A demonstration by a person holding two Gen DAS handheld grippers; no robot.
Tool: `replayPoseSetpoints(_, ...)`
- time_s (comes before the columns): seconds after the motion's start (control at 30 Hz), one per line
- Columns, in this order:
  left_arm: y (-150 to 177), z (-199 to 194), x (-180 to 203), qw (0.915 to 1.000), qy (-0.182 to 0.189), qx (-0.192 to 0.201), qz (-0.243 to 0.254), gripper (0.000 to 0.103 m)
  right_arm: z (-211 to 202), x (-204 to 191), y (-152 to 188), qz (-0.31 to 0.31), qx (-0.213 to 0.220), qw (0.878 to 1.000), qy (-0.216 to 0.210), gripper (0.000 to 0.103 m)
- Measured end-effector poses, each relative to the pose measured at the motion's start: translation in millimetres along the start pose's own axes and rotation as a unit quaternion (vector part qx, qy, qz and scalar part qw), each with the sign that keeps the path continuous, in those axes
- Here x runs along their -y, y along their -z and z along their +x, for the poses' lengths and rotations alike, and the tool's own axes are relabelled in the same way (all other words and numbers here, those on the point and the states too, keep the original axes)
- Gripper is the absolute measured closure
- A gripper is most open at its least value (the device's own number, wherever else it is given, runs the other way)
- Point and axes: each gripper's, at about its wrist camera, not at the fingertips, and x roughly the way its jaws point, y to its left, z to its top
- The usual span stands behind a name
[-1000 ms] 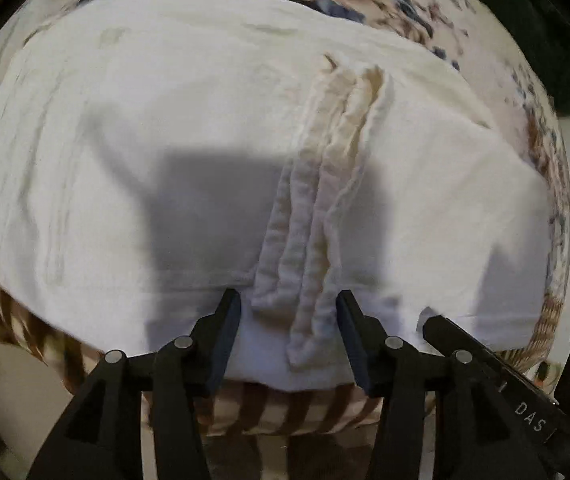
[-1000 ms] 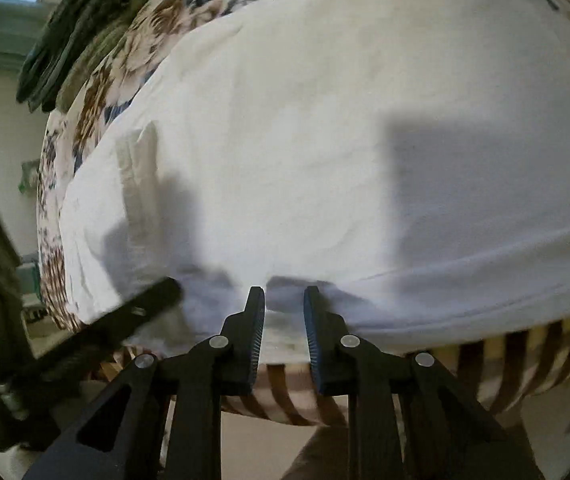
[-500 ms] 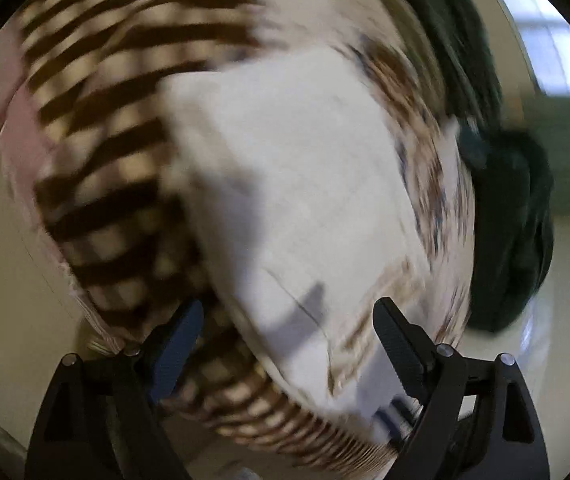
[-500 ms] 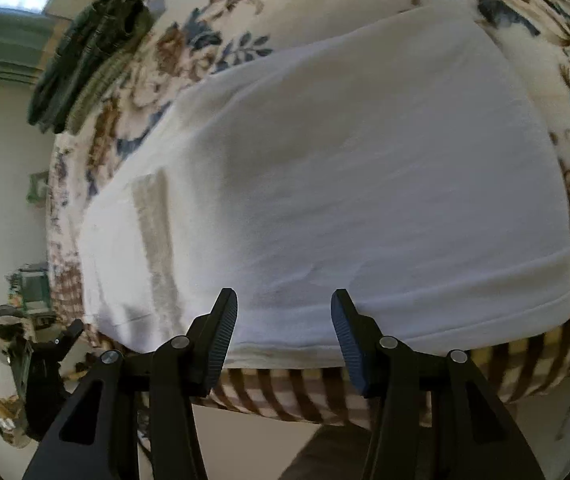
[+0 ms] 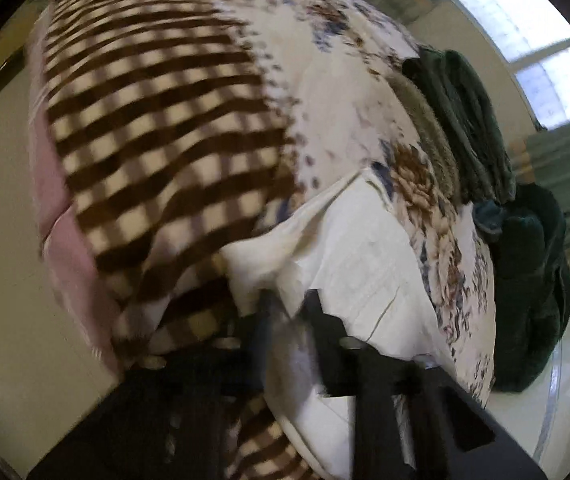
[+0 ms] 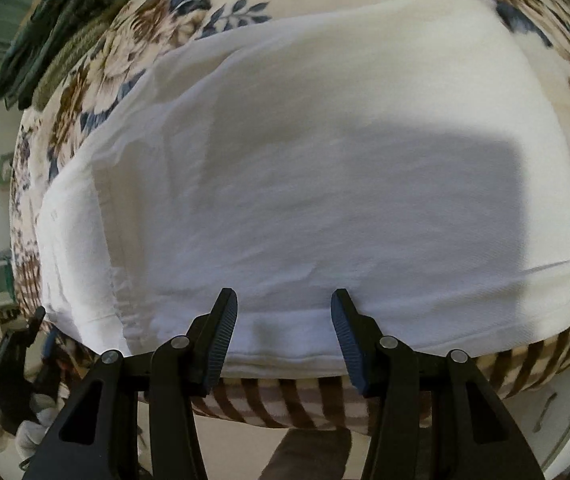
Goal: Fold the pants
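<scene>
The white pants (image 6: 325, 168) lie folded flat on a floral blanket (image 6: 133, 40). My right gripper (image 6: 285, 320) is open and empty, its fingers straddling the near folded edge of the pants. In the left wrist view, my left gripper (image 5: 289, 304) is shut on a corner of the white pants (image 5: 349, 256) at the bed's edge, lifting the cloth a little; this view is blurred. The left gripper also shows in the right wrist view (image 6: 17, 360), at the pants' left end.
A brown checked blanket (image 5: 157, 128) hangs over the bed's side. Dark green clothes (image 5: 481, 128) are piled at the bed's far end, also showing in the right wrist view (image 6: 57, 20). A window (image 5: 533, 48) is beyond. Pale floor lies below.
My left gripper swung from the drawstring area to the pants' end and shut on a corner. My right gripper opened and drew back slightly from the near edge.
</scene>
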Motion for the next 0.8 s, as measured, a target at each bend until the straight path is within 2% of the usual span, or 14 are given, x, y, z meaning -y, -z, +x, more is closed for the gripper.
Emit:
replayPoseSetpoints(0.17, -10.6, -9.4, 35.8, 0.9955, 0.041, 0.041, 0.076, 0.095, -0.9, -3.4, 0.6, 0.006, 0.002, 1.000, -0.006, 0.051)
replayPoseSetpoints(0.2, -13.2, -7.6, 41.3, 0.9945, 0.035, 0.043, 0.089, 0.095, -0.8, -5.3, 0.3, 0.005, 0.002, 1.000, -0.007, 0.051)
replayPoseSetpoints(0.27, -18.3, 9.9, 39.0, 0.9956, 0.019, 0.027, 0.087, 0.095, -3.1, -6.0, 1.3, 0.005, 0.003, 1.000, -0.011, 0.051)
replayPoseSetpoints(0.33, -20.9, 31.2, 19.8, 0.9966, -0.031, 0.000, 0.077, 0.095, -4.7, -6.6, 2.4, 0.005, 0.001, 1.000, -0.017, 0.051)
replayPoseSetpoints(0.37, -22.3, 42.1, 6.7, 0.9972, -0.038, -0.020, 0.061, 0.095, -5.4, -7.1, 3.1, 0.005, 0.000, 1.000, -0.019, 0.051)
replayPoseSetpoints(0.47, -27.4, 39.1, -9.7, 0.9987, -0.023, -0.038, 0.025, 0.090, -9.0, -4.4, 6.2, 0.006, 0.000, 1.000, -0.025, 0.051)
replayPoseSetpoints(0.5, -28.5, 33.4, -11.2, 0.9989, -0.015, -0.042, 0.015, 0.087, -9.6, -2.9, 7.1, 0.007, 0.000, 1.000, -0.026, 0.051)
replayPoseSetpoints(0.53, -28.7, 23.4, -14.2, 0.9992, -0.006, -0.039, -0.002, 0.076, -9.0, -0.4, 7.9, 0.009, -0.001, 1.000, -0.024, 0.051)
replayPoseSetpoints(0.57, -27.5, 16.2, -17.5, 0.9994, 0.002, -0.033, -0.013, 0.070, -7.7, 1.6, 8.0, 0.012, -0.001, 1.000, -0.021, 0.051)
replayPoseSetpoints(0.63, -21.5, 7.9, -27.2, 0.9985, 0.025, -0.032, -0.038, 0.051, -4.7, 9.3, 7.9, 0.024, -0.002, 0.999, -0.024, 0.051)
replayPoseSetpoints(0.8, -4.6, 28.4, -32.8, 0.9960, 0.038, -0.061, -0.053, 0.050, -1.6, 12.9, 5.0, 0.034, 0.001, 0.999, -0.025, 0.051)
